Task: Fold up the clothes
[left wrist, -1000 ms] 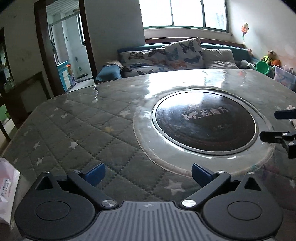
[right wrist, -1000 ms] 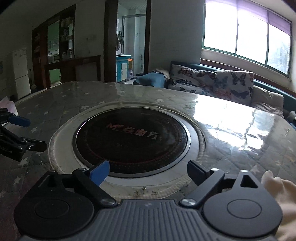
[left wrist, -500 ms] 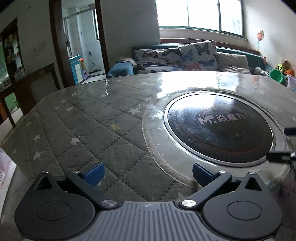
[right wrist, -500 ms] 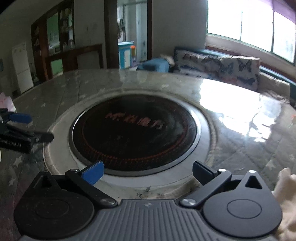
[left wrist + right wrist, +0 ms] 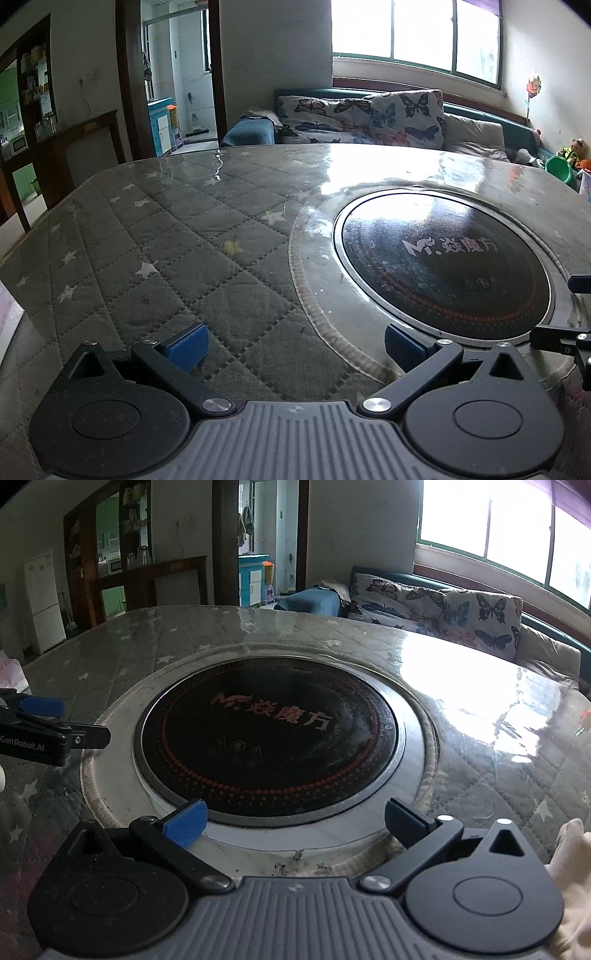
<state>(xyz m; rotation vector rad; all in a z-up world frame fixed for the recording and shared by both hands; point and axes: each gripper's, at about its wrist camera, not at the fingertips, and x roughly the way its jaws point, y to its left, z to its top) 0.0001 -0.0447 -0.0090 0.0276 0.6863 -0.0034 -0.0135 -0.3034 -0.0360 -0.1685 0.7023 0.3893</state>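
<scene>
My left gripper is open and empty, low over the grey quilted star-pattern table cover. It also shows in the right wrist view at the left edge, open. My right gripper is open and empty over the near rim of the round black cooktop. It also shows at the right edge of the left wrist view. A cream cloth lies at the bottom right of the right wrist view, beside the right gripper; most of it is out of frame.
The round cooktop sits in the table's middle under a glossy clear cover. A butterfly-print sofa and window stand behind the table. A pink-white bag is off the left edge. A doorway and cabinets are at the back left.
The left gripper view has swung left and risen slightly, showing more doorway and wall. The right gripper has moved a little closer over the cooktop. Both stay open.
</scene>
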